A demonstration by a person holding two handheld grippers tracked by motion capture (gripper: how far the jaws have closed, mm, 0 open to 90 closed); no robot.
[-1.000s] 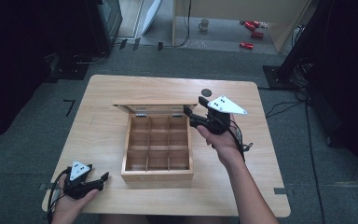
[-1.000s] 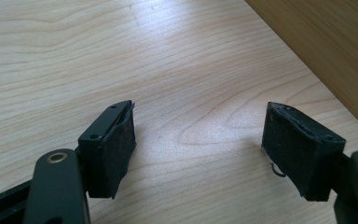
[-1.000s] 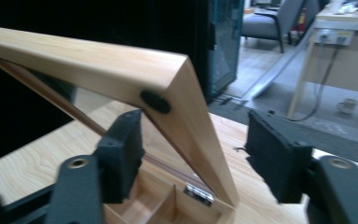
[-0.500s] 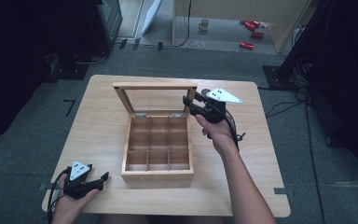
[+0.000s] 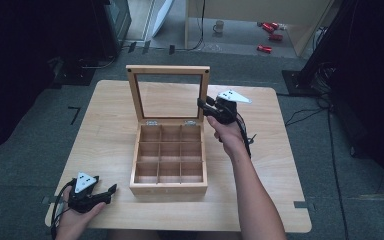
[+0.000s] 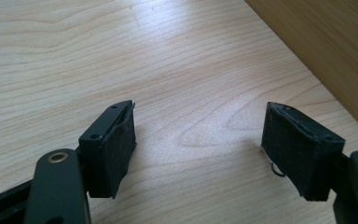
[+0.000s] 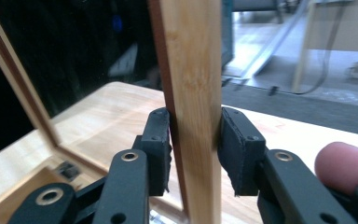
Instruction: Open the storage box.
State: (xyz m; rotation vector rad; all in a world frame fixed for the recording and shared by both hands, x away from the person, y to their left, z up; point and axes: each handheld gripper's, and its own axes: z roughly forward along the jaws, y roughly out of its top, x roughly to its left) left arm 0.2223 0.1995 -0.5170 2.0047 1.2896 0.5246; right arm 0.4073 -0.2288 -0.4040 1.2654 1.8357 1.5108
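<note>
Your right gripper [image 5: 203, 105] clamps the right edge of the upright glass-paned lid [image 5: 169, 95] of the wooden compartment box [image 5: 168, 159] at mid-table [image 5: 275, 165]. Your left gripper [image 5: 109, 192] rests at the near left corner, jaws wide, holding nothing.

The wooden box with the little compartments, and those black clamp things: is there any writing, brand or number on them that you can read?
No readable text anywhere.
Wooden box and its glass-paned lid: bare wood, no label.
Left gripper and right gripper: plain black, grey plates unmarked.
Table: wood grain alone.
Red items on the floor: too small to tell.
</note>
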